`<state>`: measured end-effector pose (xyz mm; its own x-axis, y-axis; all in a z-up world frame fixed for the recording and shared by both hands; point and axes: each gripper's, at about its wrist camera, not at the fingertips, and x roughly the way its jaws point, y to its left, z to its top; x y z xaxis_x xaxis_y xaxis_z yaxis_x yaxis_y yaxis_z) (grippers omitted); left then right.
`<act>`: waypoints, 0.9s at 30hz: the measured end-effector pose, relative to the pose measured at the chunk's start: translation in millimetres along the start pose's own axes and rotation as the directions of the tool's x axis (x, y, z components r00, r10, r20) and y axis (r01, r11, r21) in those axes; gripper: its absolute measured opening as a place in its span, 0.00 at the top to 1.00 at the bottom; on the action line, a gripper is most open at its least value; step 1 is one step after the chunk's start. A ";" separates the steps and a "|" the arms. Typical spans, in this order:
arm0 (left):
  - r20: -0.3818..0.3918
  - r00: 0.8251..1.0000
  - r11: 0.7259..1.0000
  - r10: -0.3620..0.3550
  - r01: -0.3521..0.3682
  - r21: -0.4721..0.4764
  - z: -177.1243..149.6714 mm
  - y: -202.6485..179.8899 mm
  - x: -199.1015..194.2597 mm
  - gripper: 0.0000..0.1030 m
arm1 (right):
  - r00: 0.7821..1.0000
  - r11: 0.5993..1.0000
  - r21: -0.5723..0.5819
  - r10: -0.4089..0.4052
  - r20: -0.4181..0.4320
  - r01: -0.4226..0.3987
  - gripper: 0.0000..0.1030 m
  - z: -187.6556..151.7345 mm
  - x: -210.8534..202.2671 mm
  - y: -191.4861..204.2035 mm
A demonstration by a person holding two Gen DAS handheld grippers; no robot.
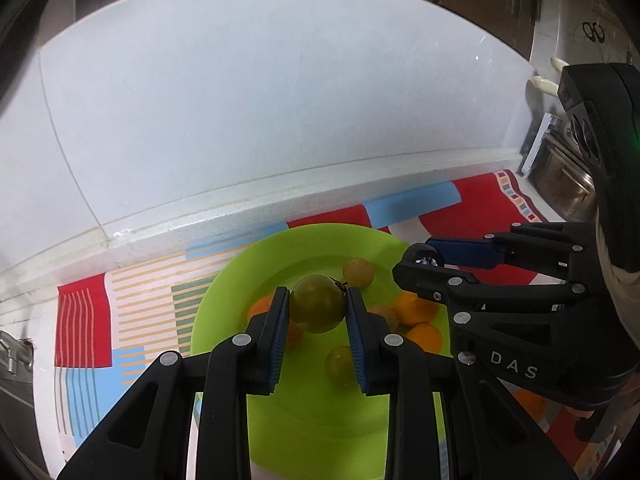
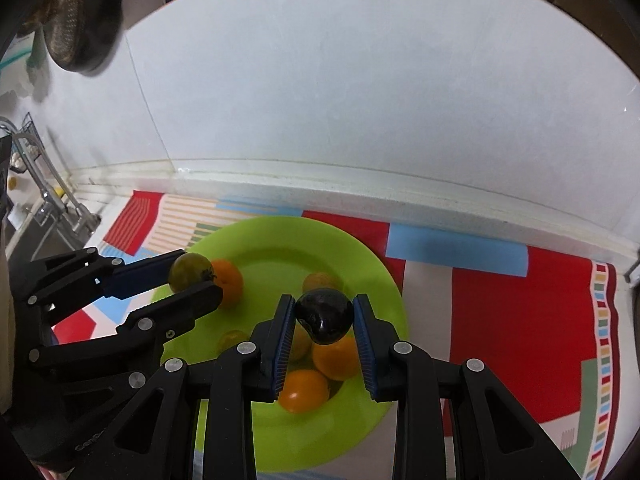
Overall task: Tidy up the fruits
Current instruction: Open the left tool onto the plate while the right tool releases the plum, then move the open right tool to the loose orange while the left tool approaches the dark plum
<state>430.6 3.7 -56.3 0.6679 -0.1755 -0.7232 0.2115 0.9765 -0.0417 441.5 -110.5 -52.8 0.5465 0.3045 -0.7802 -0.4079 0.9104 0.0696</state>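
The left gripper is clamped on a green fruit — round, smooth, olive-green with a dull sheen and a small dark stem stub at its upper right. The blue ribbed pads press on both of its sides, and it hangs above the lime-green plate.

The right gripper is closed on a dark fruit — almost black, glossy, slightly lumpy, with pale highlights on its skin. It too is held over the plate, pinched between 2 blue pads.

On the plate lie loose fruits: in the right wrist view, 3 orange ones and small yellowish-green ones; one more pale fruit is partly hidden behind the right gripper's left finger.

The plate sits on a patterned cloth of red, light blue, white and striped panels, spread on a white counter against a white wall. The 2 grippers are near each other, side by side above the plate. A sink tap shows at the far left of the right wrist view.
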 end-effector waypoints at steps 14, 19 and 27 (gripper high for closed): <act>0.028 0.999 0.999 0.024 -0.023 -0.038 -0.3 6.5 -15.0 0.63 | 1.000 0.999 0.036 0.003 0.025 -0.004 0.61 -1.8 -3.6 -7.4; 0.061 0.996 0.997 0.060 -0.057 -0.051 -7.0 1.4 -42.2 0.62 | 0.997 1.000 0.024 -0.022 0.069 0.021 0.61 -9.9 -31.1 -2.5; 0.107 0.991 0.993 0.081 -0.070 -0.097 -20.6 -8.2 -93.5 0.53 | 0.989 0.999 0.034 -0.030 0.144 0.026 0.61 -28.9 -80.5 10.4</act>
<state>351.7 14.7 -2.5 0.7555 -0.1087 -0.6461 0.0937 0.9939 -0.0576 372.2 -133.7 -7.3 0.6582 0.3141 -0.6842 -0.3690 0.9267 0.0705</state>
